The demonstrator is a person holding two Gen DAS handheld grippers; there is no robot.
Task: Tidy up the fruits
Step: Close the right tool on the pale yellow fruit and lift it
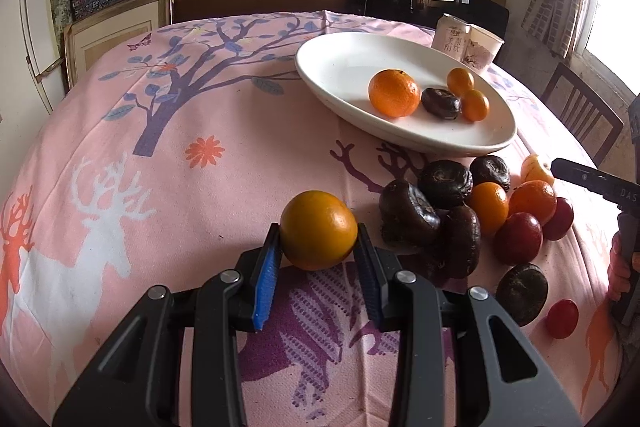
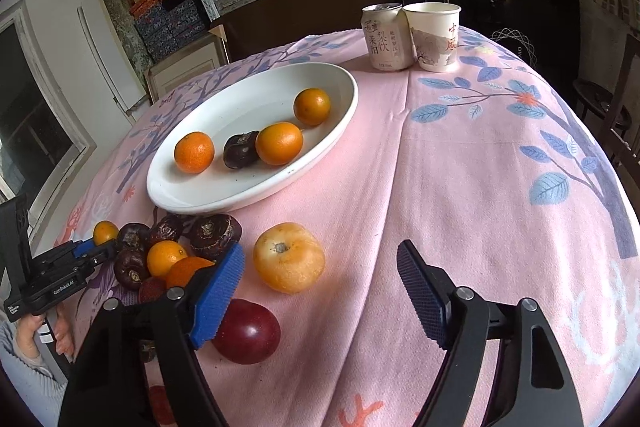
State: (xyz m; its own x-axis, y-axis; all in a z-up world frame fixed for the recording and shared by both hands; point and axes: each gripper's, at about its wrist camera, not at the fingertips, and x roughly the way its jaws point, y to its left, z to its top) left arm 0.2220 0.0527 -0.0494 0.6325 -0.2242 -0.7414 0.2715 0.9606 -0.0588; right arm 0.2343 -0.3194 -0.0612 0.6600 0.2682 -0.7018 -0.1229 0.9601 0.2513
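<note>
In the left wrist view my left gripper [image 1: 318, 227] is shut on a round orange [image 1: 318, 231] that rests on the pink tablecloth. Ahead stands a white plate [image 1: 340, 67] holding three oranges and a dark water chestnut [image 1: 441, 103]. A pile of chestnuts, oranges and red plums [image 1: 460, 211] lies to the right. In the right wrist view my right gripper [image 2: 320, 250] is open. A pale orange fruit [image 2: 288, 257] sits between its fingertips, nearer the left pad, and neither pad presses on it. A red plum [image 2: 248, 331] lies under the left finger [image 2: 218, 295].
A drink can [image 2: 386, 39] and a paper cup [image 2: 434, 37] stand at the table's far edge behind the plate [image 2: 248, 195]. A wooden chair [image 1: 580, 107] is beside the table on the right. Shelves of boxes fill the back wall. A hand [image 2: 48, 331] holds the left gripper's handle.
</note>
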